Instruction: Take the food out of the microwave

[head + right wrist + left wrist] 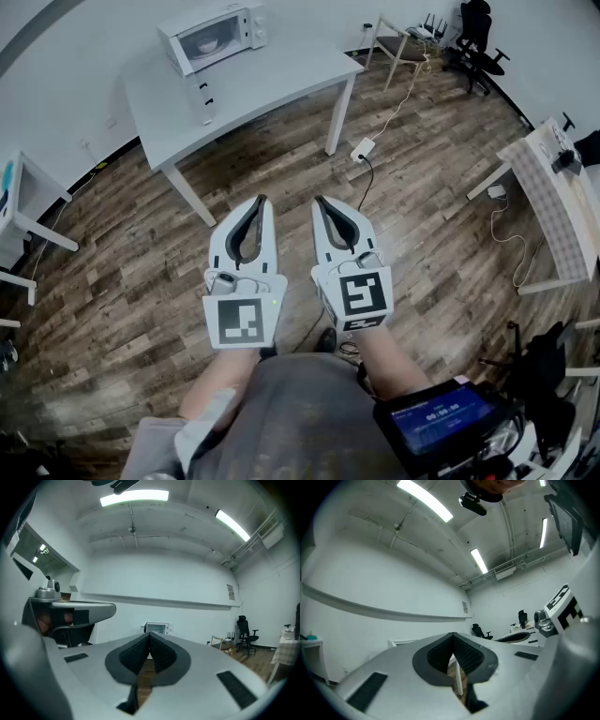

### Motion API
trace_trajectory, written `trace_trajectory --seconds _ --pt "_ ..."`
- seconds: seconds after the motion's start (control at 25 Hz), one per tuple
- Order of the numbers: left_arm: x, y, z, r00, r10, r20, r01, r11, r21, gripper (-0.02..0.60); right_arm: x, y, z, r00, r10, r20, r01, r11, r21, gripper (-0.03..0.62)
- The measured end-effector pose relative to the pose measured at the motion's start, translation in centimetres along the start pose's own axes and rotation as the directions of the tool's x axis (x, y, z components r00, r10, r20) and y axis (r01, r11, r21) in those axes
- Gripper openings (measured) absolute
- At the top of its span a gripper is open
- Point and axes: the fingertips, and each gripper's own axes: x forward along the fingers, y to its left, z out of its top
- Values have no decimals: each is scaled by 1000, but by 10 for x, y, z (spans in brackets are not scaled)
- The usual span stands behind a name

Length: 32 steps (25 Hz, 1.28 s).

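Head view showed the person standing on the wood floor, well apart from the white table [281, 80], so the step in hand looked like the approach, with nothing yet touched. The microwave [214, 36] sat at the table's far left corner, close to the wall, with its door shut. A pale rounded shape behind the door window was probably the food in its dish, though it was too small to tell.

The left gripper [262, 200] and the right gripper [317, 200] were held side by side in front of the body, roughly level and aimed toward the table. Each gripper's own view showed its dark ribbed pads meeting at the tips with only floor behind them, so both were closed and empty.

The microwave's long axis ran along the table's back edge. Its door faced the table's front edge and the room, and its control panel was at the right end. Judging from that, the next move called for walking up to the front edge. One gripper would then have to spread its jaws and swing the door open, most likely from the side beside the panel, before the other reached in for the dish.
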Motion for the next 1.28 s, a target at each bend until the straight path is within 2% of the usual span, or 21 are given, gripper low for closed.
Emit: trace_trajectory --seconds 0.56,0.72,1.04,1.28 --pt "10 -36 -1 1000 -13 -14 13 999 30 6 -18 -29 -9 1000 4 8 -5 999 39 6" --pt "18 -59 -1 1000 -22 -15 23 999 36 6 -30 -49 -13 1000 0 21 -2 996 85 6" --pt "35 -118 -7 999 -34 -32 35 998 46 6 -63 -107 -34 1000 1 -6 -1 997 82 6" --pt "50 -126 -22 996 -36 -79 40 998 51 6 -61 -128 -47 1000 0 -25 3 996 88 8"
